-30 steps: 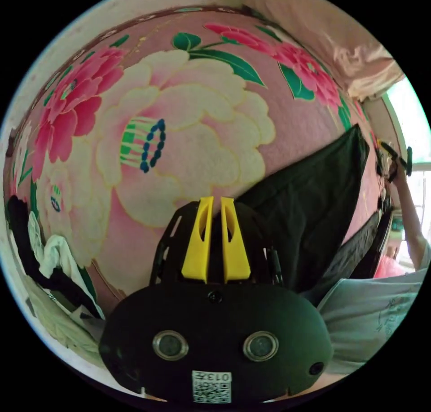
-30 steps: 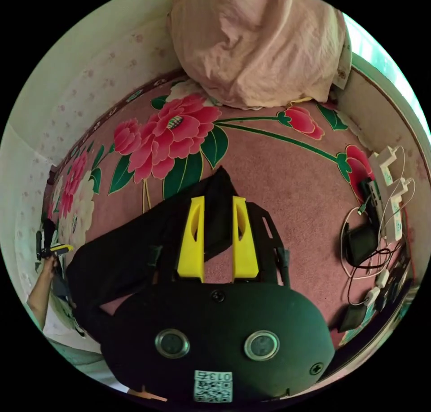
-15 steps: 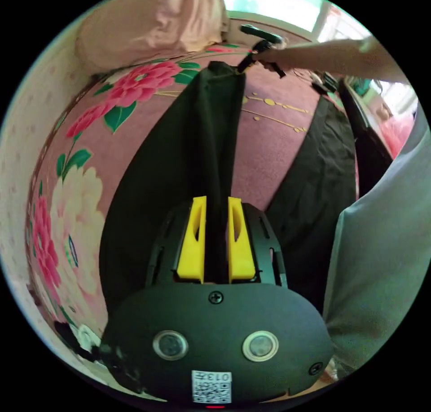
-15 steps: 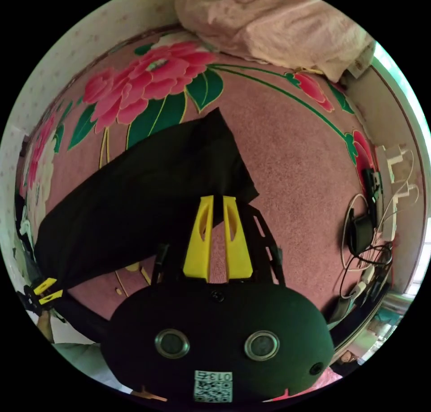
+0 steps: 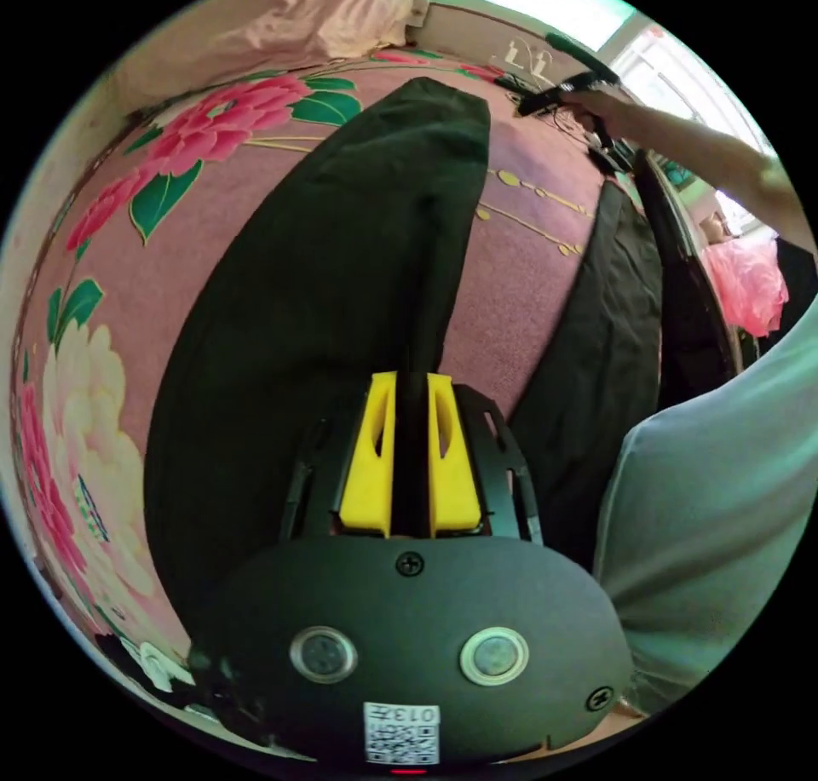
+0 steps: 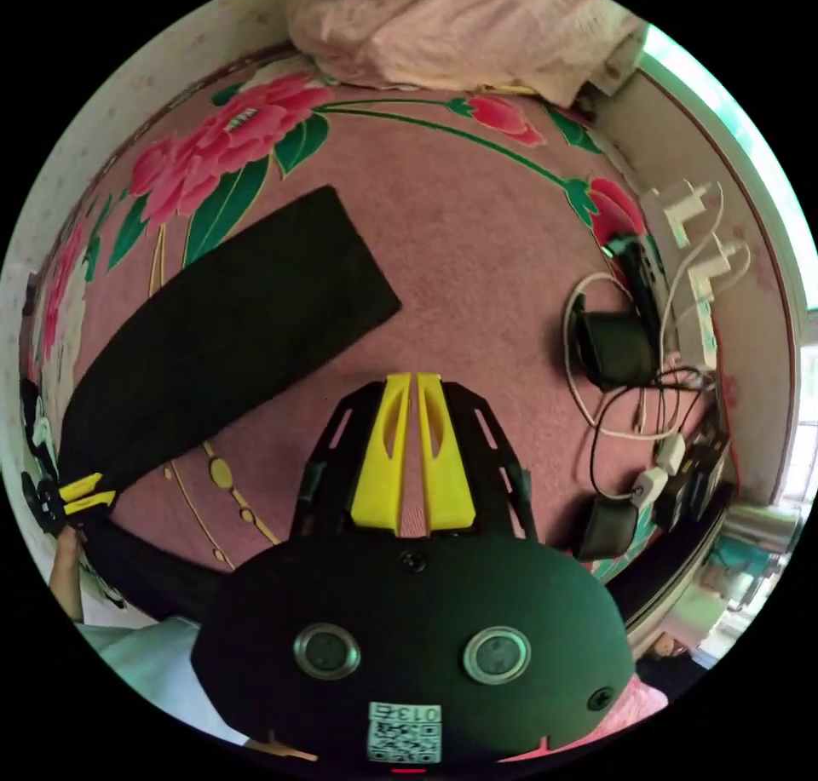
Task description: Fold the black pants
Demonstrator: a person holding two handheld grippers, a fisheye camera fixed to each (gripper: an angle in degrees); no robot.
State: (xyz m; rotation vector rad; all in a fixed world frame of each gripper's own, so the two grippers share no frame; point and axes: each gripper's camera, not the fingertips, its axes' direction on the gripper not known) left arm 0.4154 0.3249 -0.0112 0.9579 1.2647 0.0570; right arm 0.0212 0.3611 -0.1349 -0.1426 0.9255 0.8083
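Pants [image 5: 341, 278] lie on the floral blanket [image 6: 477, 244], one leg laid out long and mostly flat, its far end square and free, the near end pinched up by the left gripper [image 5: 409, 389]. A second stretch of black cloth trails off by the person's shirt [image 5: 716, 508], partly hidden, so can't tell how it lies.

Step in hand, as I read it: laying the folded leg flat w/ edges lined up. To do it well, keep the held end low and taut while setting it down, so the ridge running up from the jaws flattens instead of creasing. Then let go w/o dragging the cloth sideways. Right side should come back to pin or smooth the far end if it skews. Mind the chargers and cables [image 6: 648, 338] near the blanket's edge; they're well apart from the leg but near the right gripper [image 6: 413, 389].

Jaws: left pair nearly together, clamped on a thin fold of the pants that passes between them. Right pair close together w/ only a slim gap, blanket showing through; nothing between them, not touching the pants, which sit off to that view's left.
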